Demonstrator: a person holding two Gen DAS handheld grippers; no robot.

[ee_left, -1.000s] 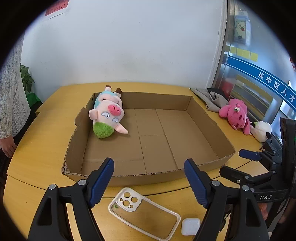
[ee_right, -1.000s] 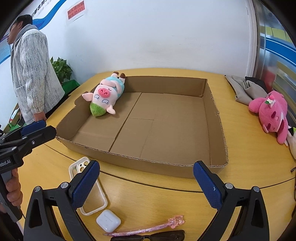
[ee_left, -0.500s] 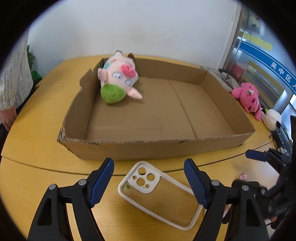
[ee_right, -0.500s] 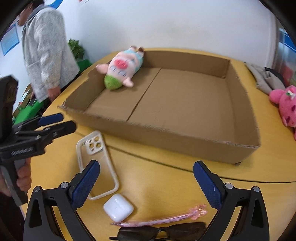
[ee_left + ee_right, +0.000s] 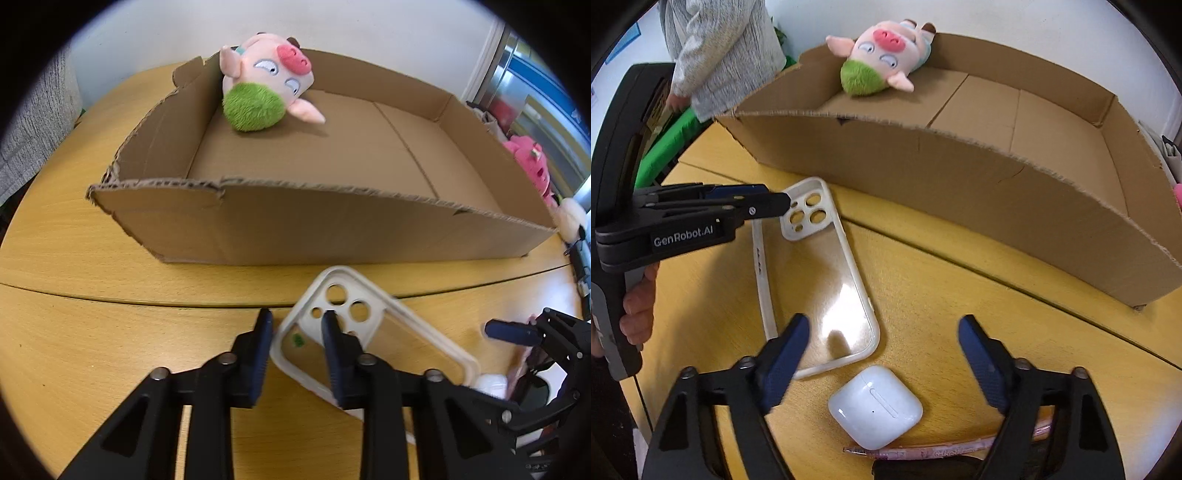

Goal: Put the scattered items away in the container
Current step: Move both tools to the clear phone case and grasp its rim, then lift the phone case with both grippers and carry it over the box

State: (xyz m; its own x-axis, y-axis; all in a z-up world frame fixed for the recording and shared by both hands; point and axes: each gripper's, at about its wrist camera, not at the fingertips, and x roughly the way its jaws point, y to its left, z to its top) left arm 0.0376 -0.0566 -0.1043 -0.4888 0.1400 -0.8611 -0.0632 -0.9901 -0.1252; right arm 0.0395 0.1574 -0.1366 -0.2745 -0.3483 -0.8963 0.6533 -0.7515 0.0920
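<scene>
Clear phone case, white-rimmed, flat on tabletop just in front of near wall of cardboard box; camera-cutout end toward the box. Left tool straddling the case's rim at the cutout corner: one finger outside the rim, the other over the inside. Jaws narrow and closing, rim between them; pads apparently not yet pressing. Rim chosen, presumably, because a flat case offers no other edge to pinch. White earbud case on tabletop just beside the phone case's far end, nearer the tabletop's front edge. Right tool above it, jaws at medium width and closing, earbud case below and between the fingers, untouched as far as visible. Pink pen and dark sunglasses just beyond the earbud case at the front edge, partly hidden by the right tool. Inside box: pig plush against far left corner, remaining floor bare. Pink plush outside box toward tabletop's right edge. Judgement: both tools set for simultaneous pickups, one item each; slip risk on thin rim.
</scene>
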